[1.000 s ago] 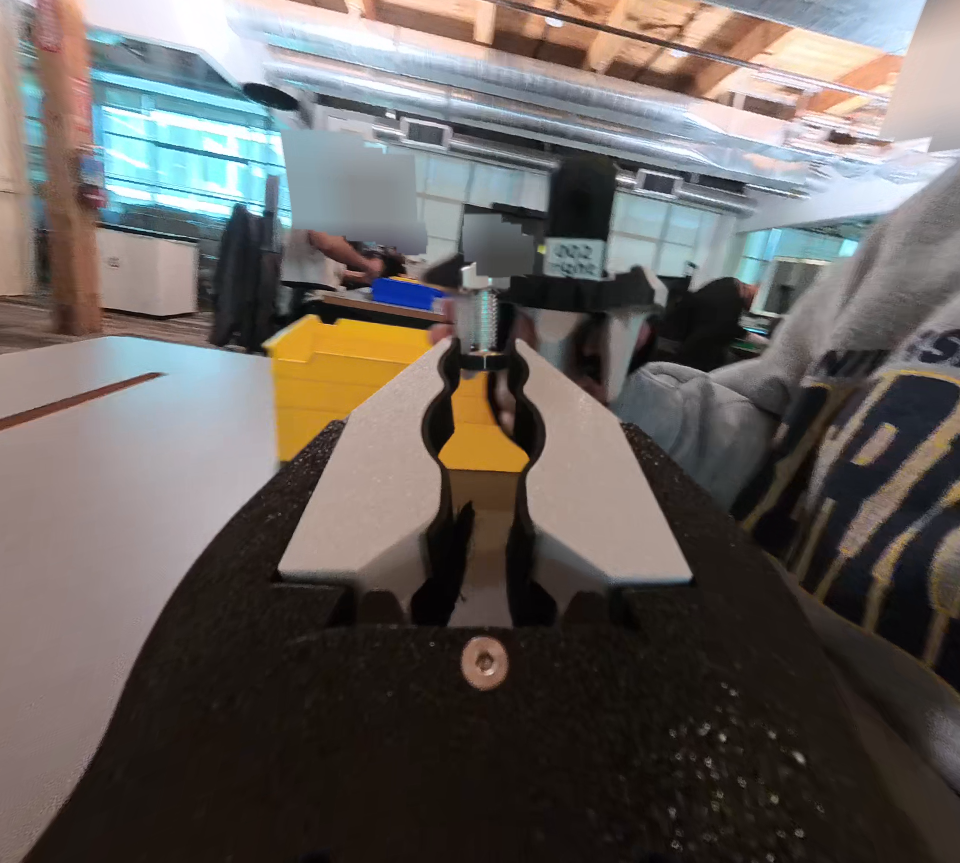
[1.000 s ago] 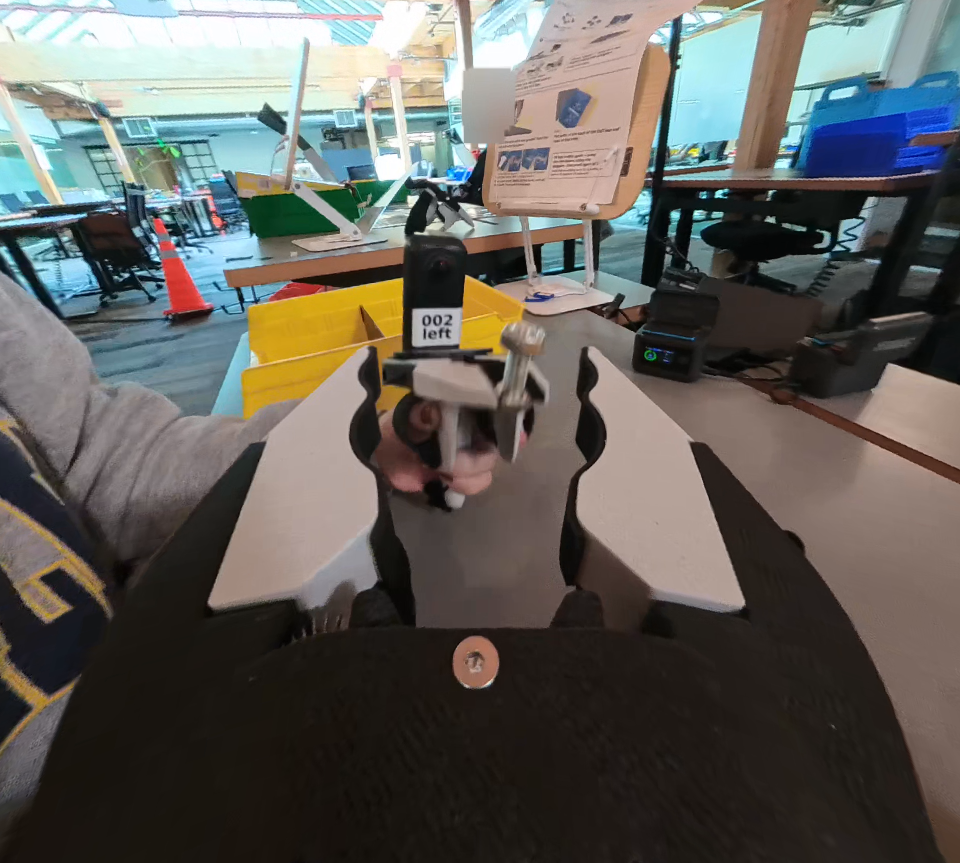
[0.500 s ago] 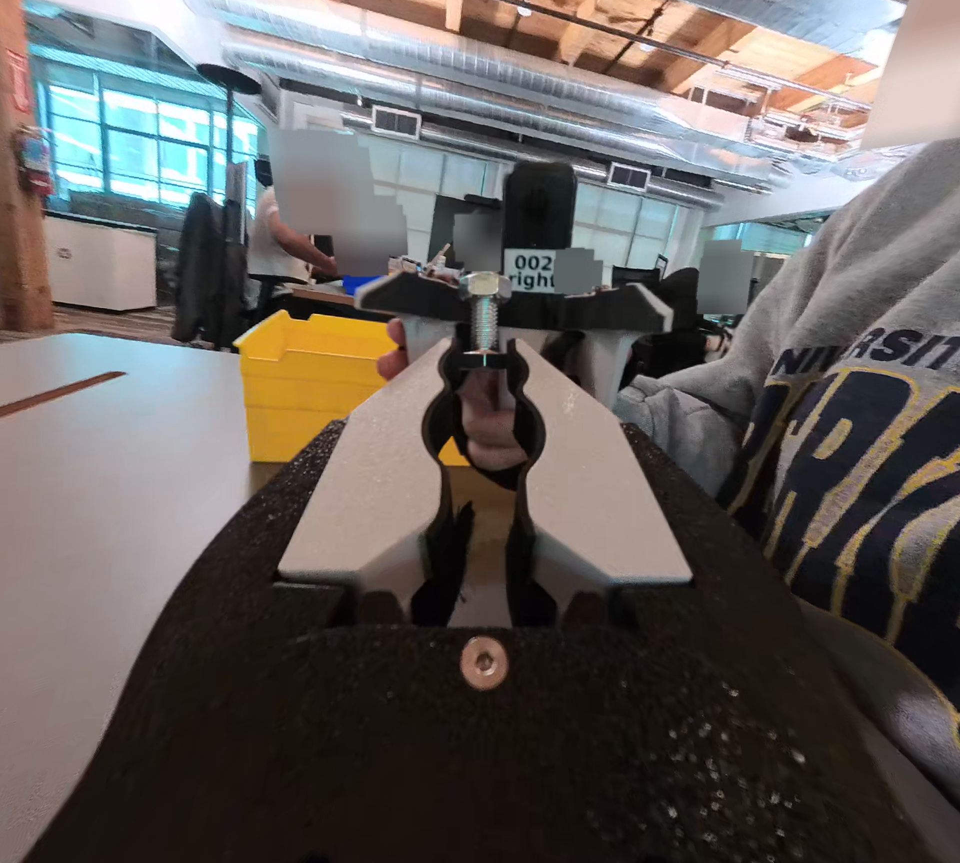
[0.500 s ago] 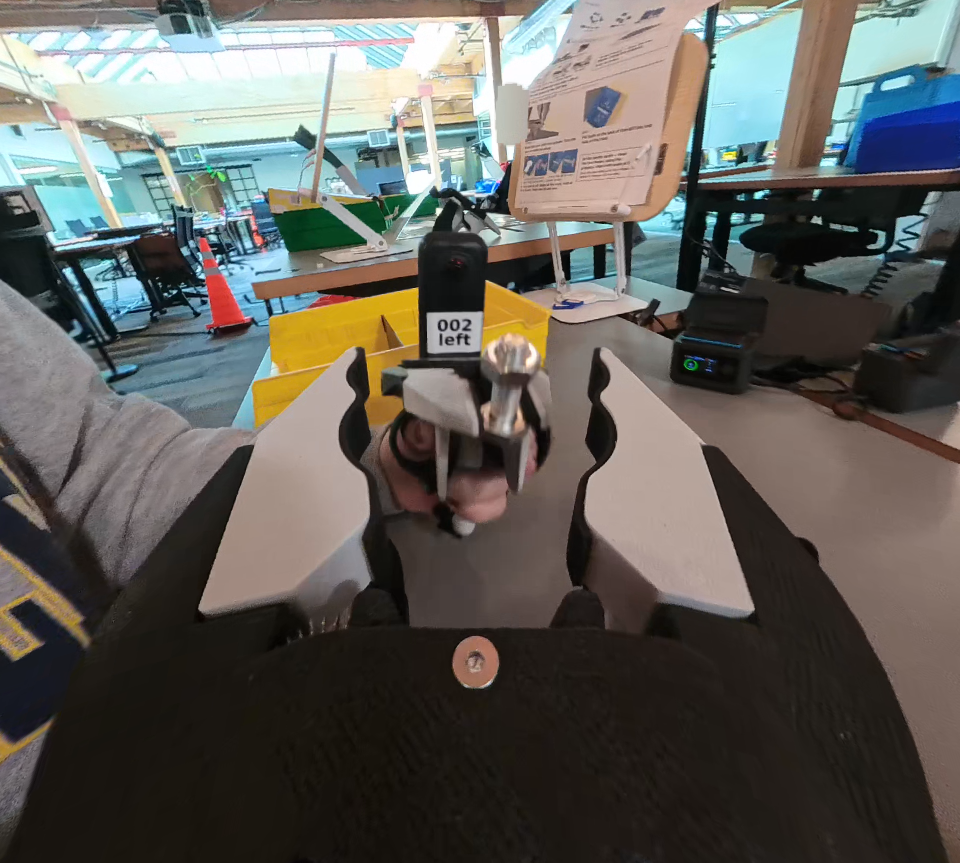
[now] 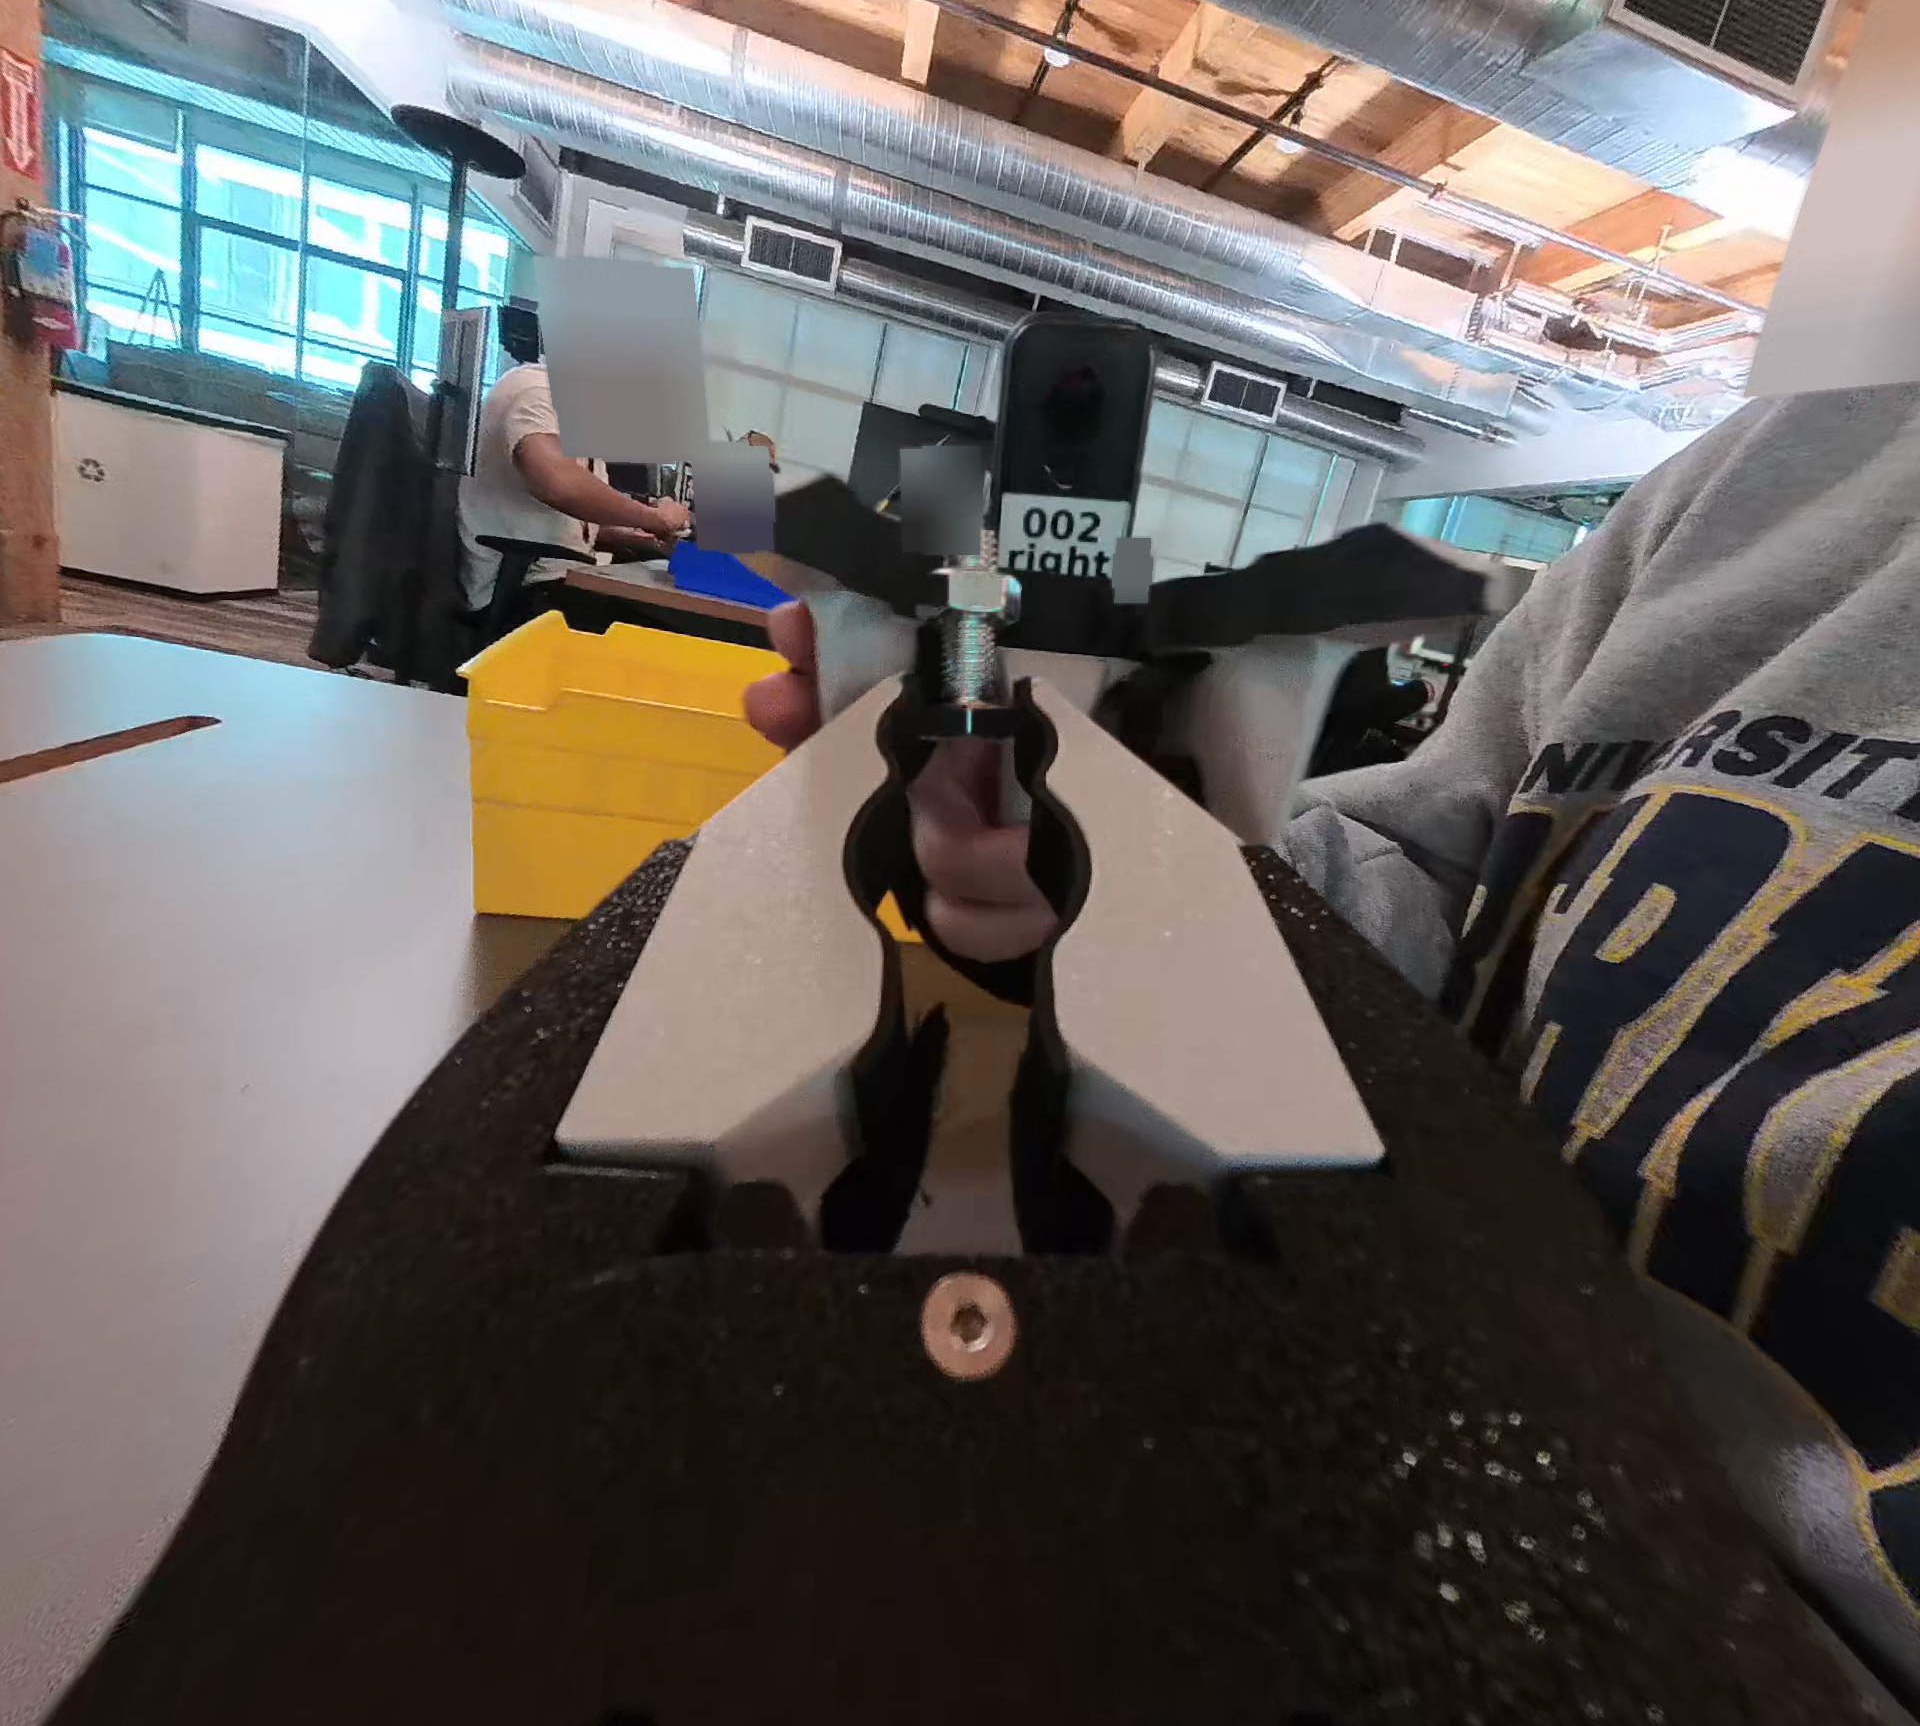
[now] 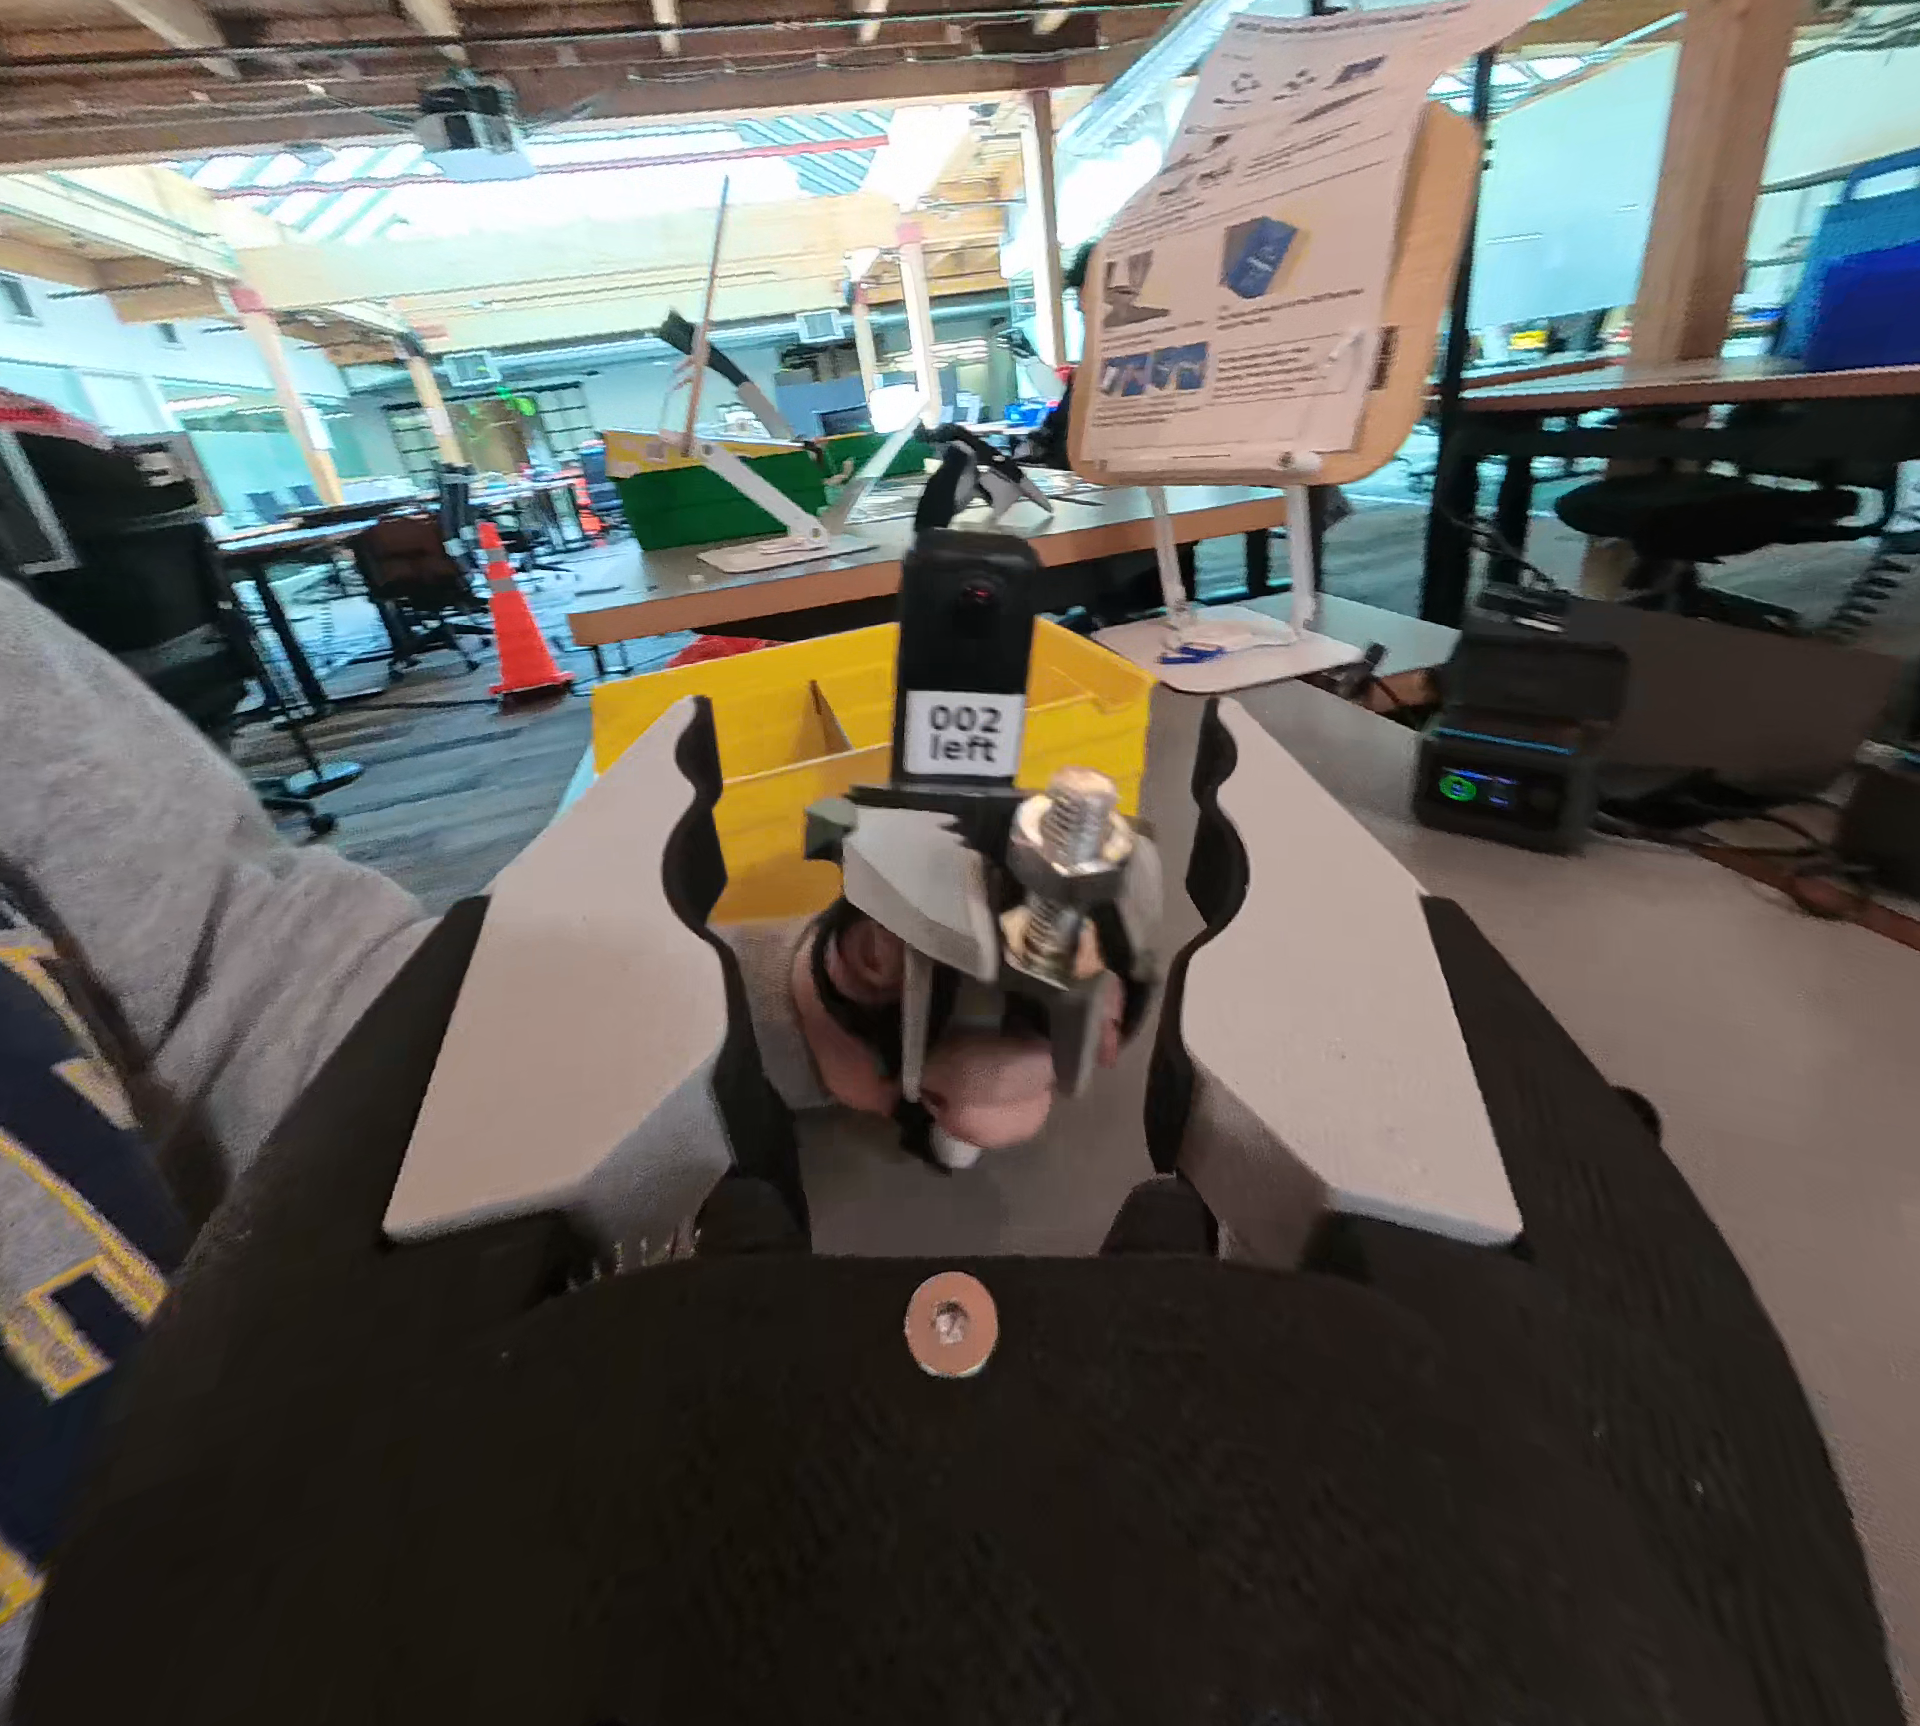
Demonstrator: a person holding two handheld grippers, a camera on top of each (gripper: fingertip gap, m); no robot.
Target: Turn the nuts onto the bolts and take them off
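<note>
Up top, hexagonal steel nut (image 5: pixel 974 593) on threaded bolt (image 5: pixel 966 664)

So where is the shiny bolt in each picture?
Left wrist view: the bolt stands upright at the centre, pinched at the tips of the left tool, with a nut near its top.
Right wrist view: the bolt is just right of centre, held by the left tool between the open fingers of the right tool.
Shared landmark: the yellow bin.
</note>
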